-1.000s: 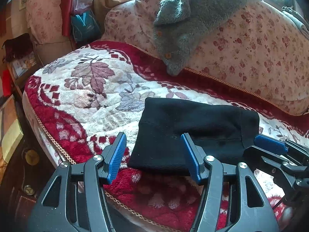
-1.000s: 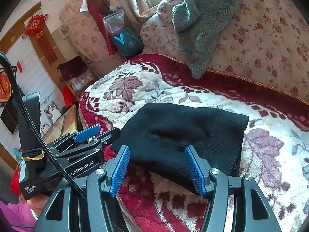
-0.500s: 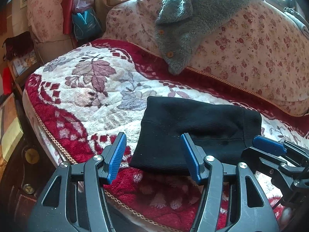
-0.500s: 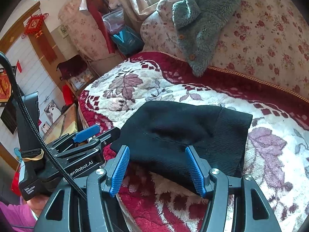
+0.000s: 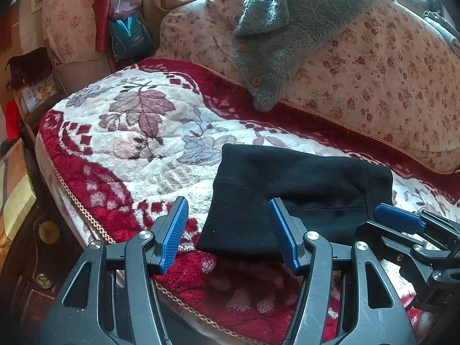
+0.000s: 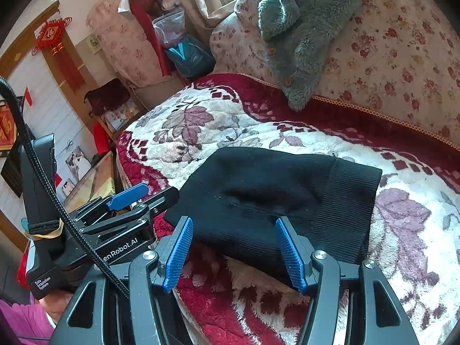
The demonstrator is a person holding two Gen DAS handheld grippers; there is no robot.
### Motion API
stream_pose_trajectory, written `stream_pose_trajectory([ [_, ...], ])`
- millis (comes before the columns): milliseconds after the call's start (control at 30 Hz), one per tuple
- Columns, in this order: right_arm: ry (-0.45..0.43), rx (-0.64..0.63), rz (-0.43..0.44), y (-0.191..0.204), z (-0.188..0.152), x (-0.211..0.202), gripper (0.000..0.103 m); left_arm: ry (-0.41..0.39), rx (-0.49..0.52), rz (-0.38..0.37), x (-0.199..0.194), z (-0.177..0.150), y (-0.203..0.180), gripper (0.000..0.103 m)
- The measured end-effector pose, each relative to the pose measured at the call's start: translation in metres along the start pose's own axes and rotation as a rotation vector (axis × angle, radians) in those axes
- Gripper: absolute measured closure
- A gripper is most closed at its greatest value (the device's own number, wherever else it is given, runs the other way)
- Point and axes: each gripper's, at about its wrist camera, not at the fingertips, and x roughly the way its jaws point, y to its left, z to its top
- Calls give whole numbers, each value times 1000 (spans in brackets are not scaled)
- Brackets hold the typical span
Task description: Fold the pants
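The folded pants (image 5: 290, 195) lie on the blanket (image 5: 138, 143) near its front edge. Behind them, a fleece garment (image 5: 287, 37) drapes over the sofa backrest (image 5: 373, 80). Both grippers sit before the pants.

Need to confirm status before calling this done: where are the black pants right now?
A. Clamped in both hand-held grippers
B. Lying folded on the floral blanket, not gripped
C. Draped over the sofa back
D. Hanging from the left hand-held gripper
B: the black pants lie as a compact bundle on the floral blanket, with both hand-held grippers open and empty in front of it.
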Motion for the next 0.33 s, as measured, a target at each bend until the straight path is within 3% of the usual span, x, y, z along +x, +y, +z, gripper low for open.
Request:
stream_pose_trajectory([
  [200,1,13,7,-2,-3,2,45,-65,34,16,-10,0,-6,45],
  [333,-22,40,10,-13,-2,-12,45,-48,55,-23,-14,5,-25,45],
])
